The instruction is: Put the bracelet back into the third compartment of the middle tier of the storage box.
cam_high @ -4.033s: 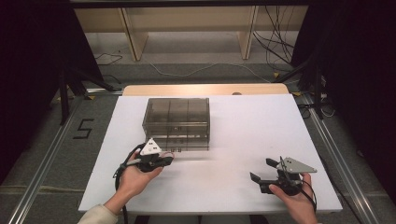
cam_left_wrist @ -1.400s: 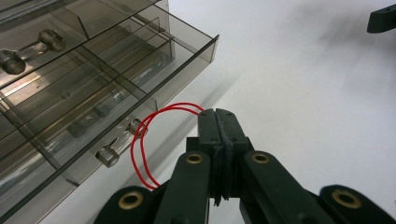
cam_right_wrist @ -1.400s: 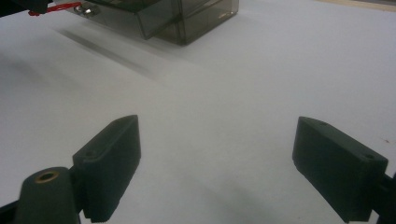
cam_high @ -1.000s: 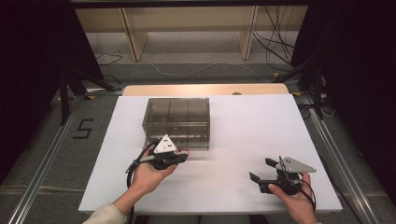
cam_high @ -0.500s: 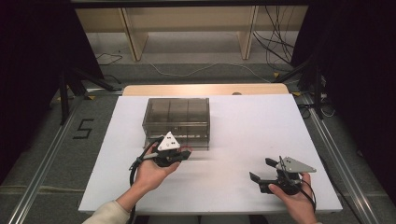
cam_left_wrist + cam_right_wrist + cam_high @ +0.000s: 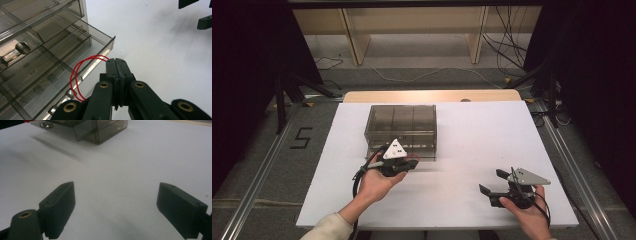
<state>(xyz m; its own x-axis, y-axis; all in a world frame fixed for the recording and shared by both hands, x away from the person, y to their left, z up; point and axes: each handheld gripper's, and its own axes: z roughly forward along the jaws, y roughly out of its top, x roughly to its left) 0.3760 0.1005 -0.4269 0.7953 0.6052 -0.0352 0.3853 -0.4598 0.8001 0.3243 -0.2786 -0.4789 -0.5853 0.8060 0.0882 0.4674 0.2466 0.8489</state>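
Note:
A smoky see-through drawer box [image 6: 401,125] stands on the white table [image 6: 482,135]. Its lower drawer [image 6: 98,45] is pulled out toward me, with dividers inside. My left gripper [image 6: 115,61] hovers at the drawer's front corner, shut on a thin red loop [image 6: 75,75], like a rubber band, that arcs out over the drawer. In the high view this left gripper [image 6: 404,162] sits just in front of the box. My right gripper [image 6: 492,182] rests near the table's front right, open with nothing between its jaws; the right gripper [image 6: 115,207] looks toward the box [image 6: 105,130] far off.
A metal knob [image 6: 21,47] shows on a shut drawer above the open one. A wooden board edge [image 6: 432,95] lies behind the table, with shelf legs and cables on the floor beyond. Bare white surface stretches between the two hands.
Since four seconds ago the left hand has moved forward and right, up to the front of the box. Over the last second it barely shifted. The right hand has stayed put.

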